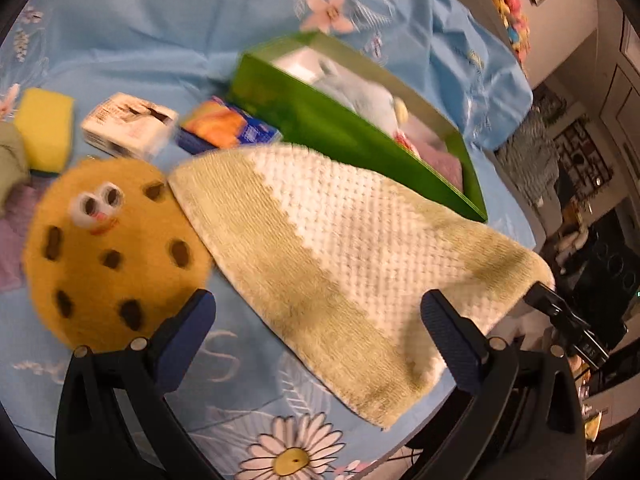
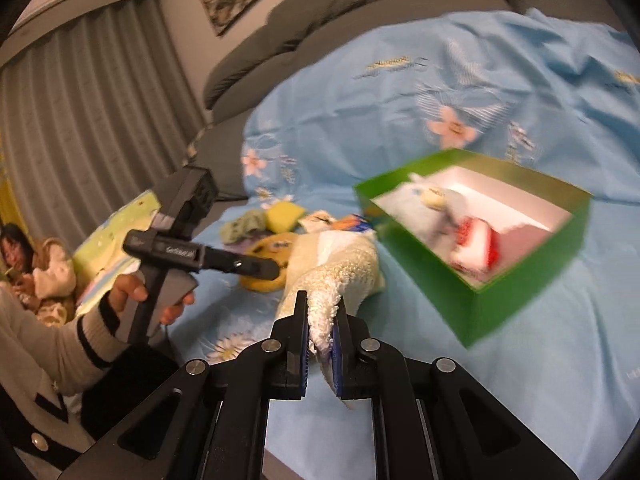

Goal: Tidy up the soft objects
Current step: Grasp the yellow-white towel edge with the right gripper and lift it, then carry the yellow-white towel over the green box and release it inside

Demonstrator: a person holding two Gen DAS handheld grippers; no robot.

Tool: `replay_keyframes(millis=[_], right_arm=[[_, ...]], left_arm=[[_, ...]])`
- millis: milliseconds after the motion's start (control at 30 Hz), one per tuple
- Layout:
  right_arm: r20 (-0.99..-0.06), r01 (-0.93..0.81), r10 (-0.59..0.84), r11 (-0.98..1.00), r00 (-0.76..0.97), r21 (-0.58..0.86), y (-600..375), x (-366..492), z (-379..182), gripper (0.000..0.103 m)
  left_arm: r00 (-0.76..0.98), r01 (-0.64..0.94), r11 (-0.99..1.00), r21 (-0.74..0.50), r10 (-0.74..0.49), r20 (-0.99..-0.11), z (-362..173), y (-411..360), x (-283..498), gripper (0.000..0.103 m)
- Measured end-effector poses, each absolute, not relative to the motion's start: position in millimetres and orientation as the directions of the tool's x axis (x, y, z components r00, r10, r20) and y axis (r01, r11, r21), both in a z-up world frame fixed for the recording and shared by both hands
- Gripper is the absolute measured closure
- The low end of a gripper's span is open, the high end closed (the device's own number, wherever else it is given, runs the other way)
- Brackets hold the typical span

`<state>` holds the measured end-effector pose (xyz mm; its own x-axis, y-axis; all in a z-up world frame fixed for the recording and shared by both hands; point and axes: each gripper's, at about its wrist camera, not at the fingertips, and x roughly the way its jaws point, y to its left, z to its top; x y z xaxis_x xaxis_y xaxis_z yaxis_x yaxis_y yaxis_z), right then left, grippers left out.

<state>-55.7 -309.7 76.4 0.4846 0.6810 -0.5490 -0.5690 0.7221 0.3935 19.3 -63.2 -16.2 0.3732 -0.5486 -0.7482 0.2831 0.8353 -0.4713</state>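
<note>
The right tool (image 2: 323, 312) pinches a corner of the green-and-white knitted towel (image 2: 340, 264), with the open green cardboard box (image 2: 520, 280) at centre right; the left tool (image 1: 318, 312) gapes wide.

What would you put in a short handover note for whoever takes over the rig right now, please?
Right gripper: shut on a corner of the green-and-white towel, which is lifted over the bedspread.
Left gripper: open, empty, next to the towel and the cookie plush.
Green box: already holds several soft items.
Left outside: towel, cookie plush, yellow sponge, plus small packets beside the box.
Next, probably: carry the towel to the box.
</note>
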Motion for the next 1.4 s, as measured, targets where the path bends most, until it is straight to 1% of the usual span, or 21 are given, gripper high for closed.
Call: replay_keyframes(millis=[200,300,333,400,467,533,567,633,700,733,767,800,833,867,1000,1033,1067,1133,1167,1300,1400], right_arm=[[-0.672,-0.567,0.621,0.746,0.403,0.350,-289.4,-51.4,49.4,0.093],[-0.714,-0.542,0.582,0.771,0.389,0.333,-278.3,-43.1,39.3,0.093],[-0.728,-0.528,0.567,0.783,0.386,0.330,-278.3,-41.0,35.8,0.090],[-0.776,-0.483,0.500,0.825,0.383,0.293,-277.0,-33.2,26.7,0.079],[-0.798,-0.460,0.472,0.842,0.376,0.281,-277.9,-29.2,20.1,0.058],[-0.798,-0.450,0.478,0.842,0.367,0.297,-280.0,-27.6,17.2,0.051],[-0.799,-0.444,0.479,0.843,0.364,0.303,-280.5,-25.6,16.1,0.050],[-0.806,-0.425,0.461,0.856,0.371,0.295,-281.3,-22.0,14.4,0.050],[-0.812,-0.408,0.449,0.865,0.374,0.291,-282.0,-18.8,13.2,0.050],[-0.812,-0.402,0.446,0.868,0.377,0.290,-282.3,-17.7,13.1,0.050],[-0.812,-0.400,0.443,0.870,0.381,0.287,-282.1,-16.3,13.8,0.050],[-0.810,-0.398,0.438,0.873,0.389,0.281,-281.1,-16.5,14.0,0.049],[-0.805,-0.399,0.435,0.876,0.404,0.273,-280.6,-17.3,16.0,0.050],[-0.795,-0.401,0.431,0.878,0.427,0.260,-279.8,-17.7,18.5,0.050],[-0.787,-0.425,0.428,0.874,0.445,0.235,-274.3,-18.0,19.8,0.050],[-0.798,-0.428,0.416,0.876,0.436,0.223,-271.0,-17.0,16.8,0.059],[-0.811,-0.436,0.409,0.874,0.418,0.216,-266.5,-15.6,12.4,0.074],[-0.814,-0.451,0.415,0.866,0.406,0.216,-258.8,-15.8,9.9,0.077],[-0.806,-0.462,0.419,0.862,0.419,0.208,-255.2,-18.0,13.3,0.083],[-0.768,-0.489,0.477,0.836,0.427,0.248,-252.5,-22.8,24.5,0.084],[-0.755,-0.497,0.486,0.832,0.440,0.246,-246.0,-23.3,29.7,0.084]], left_arm=[[0.378,0.309,0.870,-0.384,-0.483,-0.790,-27.5,-87.9,21.2,0.001],[0.394,0.286,0.908,-0.305,-0.402,-0.827,-37.1,-95.3,27.3,0.001],[0.400,0.284,0.915,-0.287,-0.385,-0.832,-38.8,-96.8,27.5,0.001],[0.417,0.287,0.926,-0.245,-0.351,-0.839,-40.1,-100.4,28.4,0.001],[0.425,0.293,0.934,-0.206,-0.320,-0.847,-43.8,-104.0,29.2,0.001],[0.454,0.305,0.939,-0.161,-0.292,-0.842,-46.8,-108.5,27.4,0.001],[0.462,0.308,0.939,-0.154,-0.289,-0.839,-47.4,-109.9,27.2,0.003],[0.466,0.323,0.928,-0.185,-0.326,-0.823,-46.4,-111.0,27.4,0.004],[0.467,0.333,0.918,-0.215,-0.358,-0.809,-43.8,-112.8,26.8,0.014],[0.467,0.340,0.912,-0.227,-0.374,-0.801,-41.8,-111.9,26.1,0.027],[0.462,0.350,0.902,-0.253,-0.401,-0.791,-40.3,-109.7,26.5,0.047],[0.449,0.357,0.890,-0.283,-0.429,-0.784,-39.8,-108.4,27.5,0.059],[0.430,0.362,0.875,-0.321,-0.462,-0.776,-40.2,-107.8,28.5,0.081],[0.412,0.362,0.862,-0.356,-0.490,-0.768,-41.5,-106.1,29.0,0.084],[0.416,0.363,0.858,-0.363,-0.498,-0.761,-43.2,-106.5,22.5,0.085],[0.409,0.358,0.852,-0.383,-0.512,-0.755,-43.8,-104.7,23.1,0.089],[0.393,0.345,0.836,-0.427,-0.542,-0.743,-44.7,-100.5,23.7,0.091],[0.381,0.340,0.821,-0.459,-0.567,-0.731,-41.3,-107.8,26.3,0.091],[0.383,0.342,0.819,-0.461,-0.569,-0.727,-39.9,-108.1,23.8,0.091],[0.401,0.359,0.802,-0.477,-0.594,-0.697,-25.2,-106.4,10.2,0.091],[0.436,0.375,0.805,-0.460,-0.591,-0.679,-10.5,-101.8,1.8,0.091]])
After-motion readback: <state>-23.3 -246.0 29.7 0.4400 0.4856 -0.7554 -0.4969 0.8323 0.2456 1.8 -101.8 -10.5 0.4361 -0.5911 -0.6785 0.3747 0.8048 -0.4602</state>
